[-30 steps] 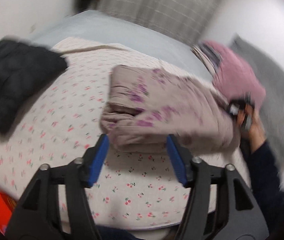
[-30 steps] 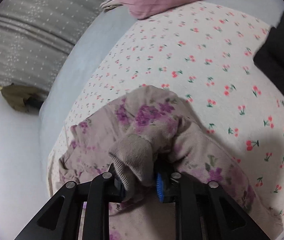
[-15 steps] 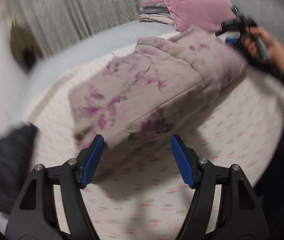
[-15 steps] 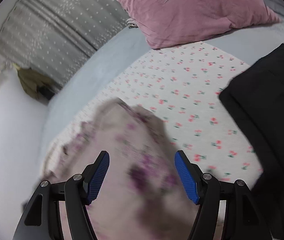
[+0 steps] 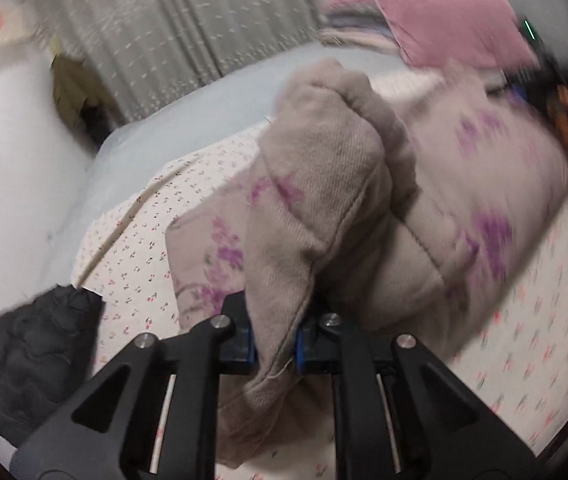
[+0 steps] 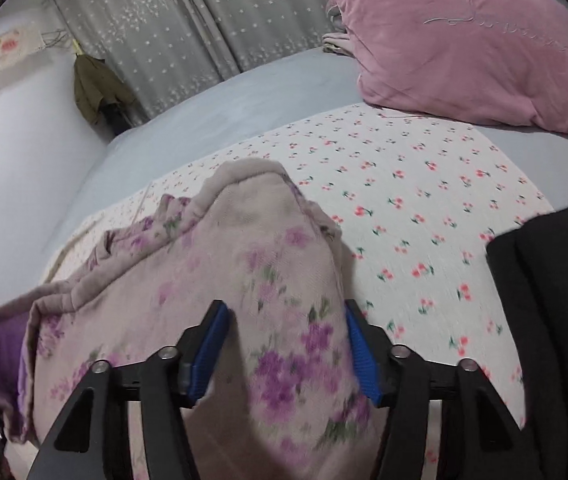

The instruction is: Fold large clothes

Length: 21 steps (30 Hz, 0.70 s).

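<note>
**Floral padded jacket gripped at one end, ready for the next fold**

Floral padded jacket (image 5: 364,216), mauve-beige with purple blossoms, lies in a bulky bundle on the cherry-print sheet (image 6: 424,208) that covers the middle of the bed, nearer the bed's curtain-side edge than the pillow end. The left gripper (image 5: 274,346) has its fingers (image 5: 244,340) pressed nearly together on a thick hemmed fold of the jacket, which bunches up and rises ahead of them. The right gripper (image 6: 284,344) has its fingers (image 6: 208,344) spread wide, one on each side of a hump of the same jacket; they hold nothing, though the cloth sits between them and may brush them.

To do this step well, I judge that the left grip should stay on the seam rather than on loose padding, so the layer does not slip out. The right fingers would best close on a matching edge before anything is lifted, so both ends rise level and the quilted bulk folds flat instead of rolling. Thick padding will spring back, so pressing the crease down afterwards seems wise.

A black quilted garment (image 6: 544,320) lies at the near edge of the sheet, just beside the jacket in the left view, and could be caught if the jacket swings that way. A pink velvet pillow (image 6: 464,48) rests at the head of the bed, well apart from the jacket. Grey dotted curtains (image 6: 204,20) hang beyond the far edge, and an olive garment (image 6: 96,88) hangs against the wall beside them.
</note>
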Tool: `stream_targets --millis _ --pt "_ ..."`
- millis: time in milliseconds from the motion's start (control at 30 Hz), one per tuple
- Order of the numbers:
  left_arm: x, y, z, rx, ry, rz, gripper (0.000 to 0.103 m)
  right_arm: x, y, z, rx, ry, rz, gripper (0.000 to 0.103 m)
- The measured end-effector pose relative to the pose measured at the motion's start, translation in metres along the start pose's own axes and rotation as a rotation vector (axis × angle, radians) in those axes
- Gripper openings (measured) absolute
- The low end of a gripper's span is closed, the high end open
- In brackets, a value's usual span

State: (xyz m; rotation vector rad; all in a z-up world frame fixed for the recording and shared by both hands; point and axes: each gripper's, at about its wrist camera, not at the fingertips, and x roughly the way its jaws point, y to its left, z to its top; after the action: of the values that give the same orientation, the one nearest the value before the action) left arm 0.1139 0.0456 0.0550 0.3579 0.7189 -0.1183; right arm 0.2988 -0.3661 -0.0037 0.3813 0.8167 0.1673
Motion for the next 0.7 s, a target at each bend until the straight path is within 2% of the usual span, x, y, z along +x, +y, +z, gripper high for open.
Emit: stream_targets --millis 67,100,133,200,267,333,467,600,667,700 --pt "0.009 0.031 0.014 -0.123 0.0 -0.022 0.014 0.006 -0.007 0.01 0.032 -0.006 0.039 0.047" --pt "0.019 0.047 0.021 -0.19 0.008 -0.031 0.013 0.01 -0.006 0.014 0.027 -0.004 0.031 0.036" --pt "0.026 0.057 0.024 -0.236 0.014 -0.038 0.012 0.015 -0.003 0.017 0.0 -0.004 0.009 0.018" --pt "0.043 0.082 0.032 -0.355 0.026 -0.073 0.011 0.015 0.009 0.016 -0.057 -0.028 -0.016 0.013" --pt "0.055 0.098 0.04 -0.432 0.014 -0.11 0.011 0.004 0.022 0.018 -0.098 -0.062 -0.047 0.011" --pt "0.058 0.115 0.053 -0.501 -0.021 -0.144 0.011 -0.014 0.031 0.03 -0.098 -0.116 -0.039 0.01" --pt "0.067 0.137 0.088 -0.576 -0.07 -0.165 0.011 -0.054 0.047 0.069 -0.065 -0.265 -0.016 0.009" --pt "0.128 0.154 0.11 -0.673 0.009 -0.139 0.011 -0.044 0.065 0.108 -0.06 -0.337 -0.081 0.009" --pt "0.174 0.159 0.106 -0.708 0.086 -0.098 0.011 -0.015 0.063 0.121 -0.031 -0.32 -0.117 0.009" --pt "0.206 0.157 0.093 -0.736 0.165 -0.067 0.011 0.0 0.06 0.124 -0.023 -0.299 -0.137 0.009"
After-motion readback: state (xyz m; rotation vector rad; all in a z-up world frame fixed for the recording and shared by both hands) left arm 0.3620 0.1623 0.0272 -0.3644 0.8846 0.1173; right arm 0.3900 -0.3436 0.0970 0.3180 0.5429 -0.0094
